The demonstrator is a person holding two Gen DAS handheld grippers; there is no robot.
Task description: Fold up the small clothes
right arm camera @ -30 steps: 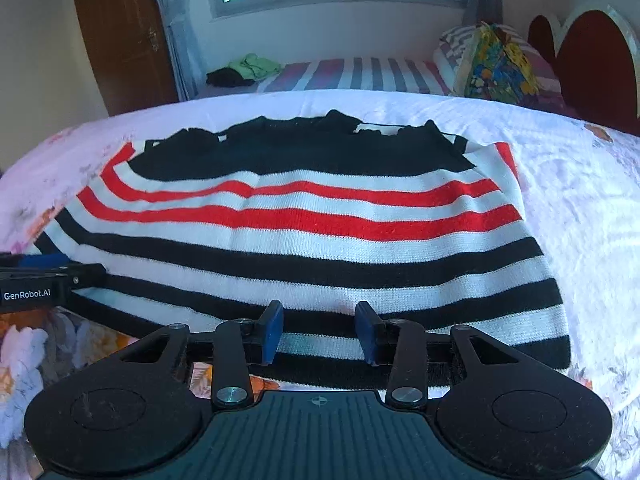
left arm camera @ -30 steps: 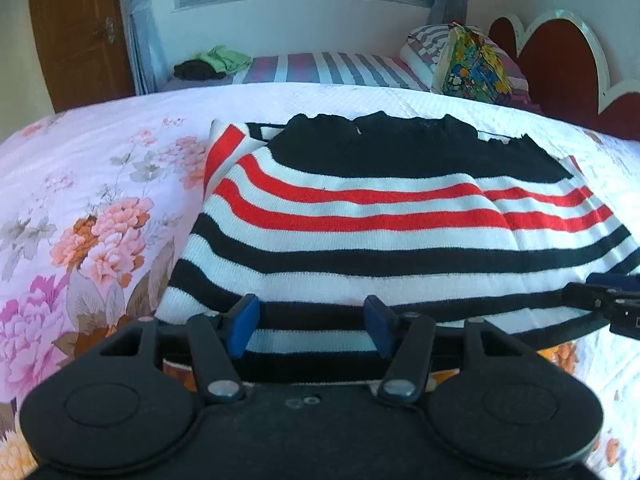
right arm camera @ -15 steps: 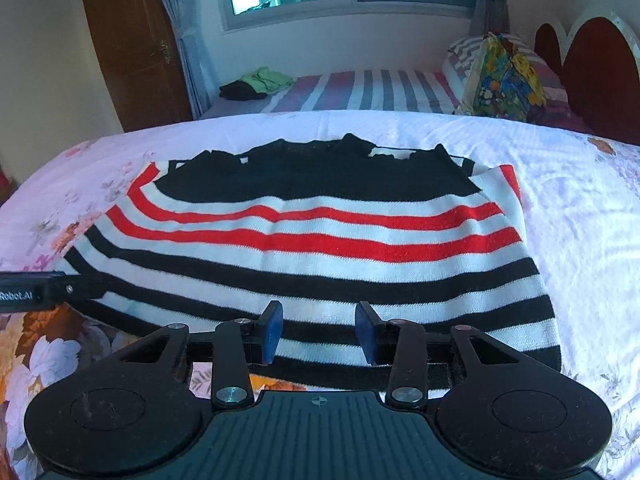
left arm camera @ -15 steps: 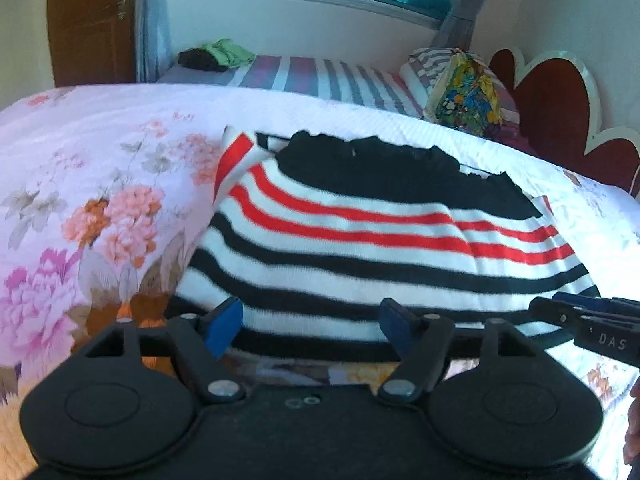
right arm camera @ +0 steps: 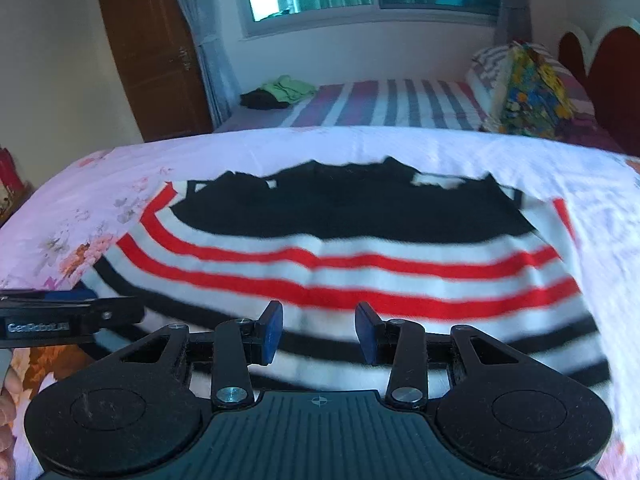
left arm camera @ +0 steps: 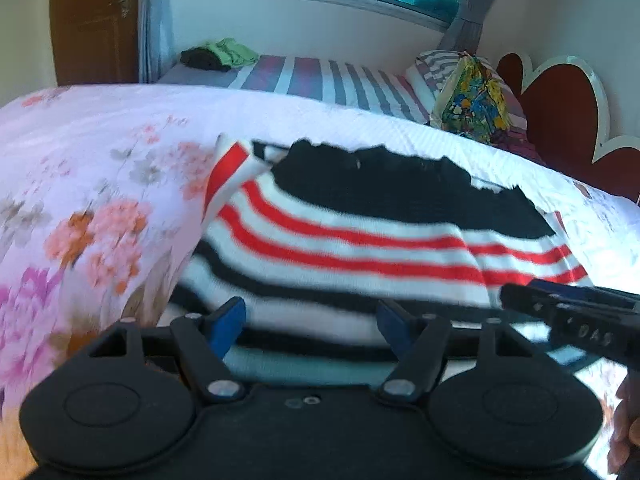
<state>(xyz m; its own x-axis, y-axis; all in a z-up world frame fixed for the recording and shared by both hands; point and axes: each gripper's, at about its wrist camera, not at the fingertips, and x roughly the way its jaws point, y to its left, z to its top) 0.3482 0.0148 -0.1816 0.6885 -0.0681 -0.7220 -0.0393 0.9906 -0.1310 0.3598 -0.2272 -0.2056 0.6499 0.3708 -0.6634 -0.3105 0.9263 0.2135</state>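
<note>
We hover both open grippers, left (left arm camera: 308, 326) and right (right arm camera: 319, 334), over a soft, floppy striped sweater (right arm camera: 340, 268) mid-frame on the bed (right arm camera: 100, 184), best pinched at its near hem.

The left gripper (left arm camera: 310, 326), jaws just opened wide, hangs over the striped sweater's (left arm camera: 360, 248) near hem.
</note>
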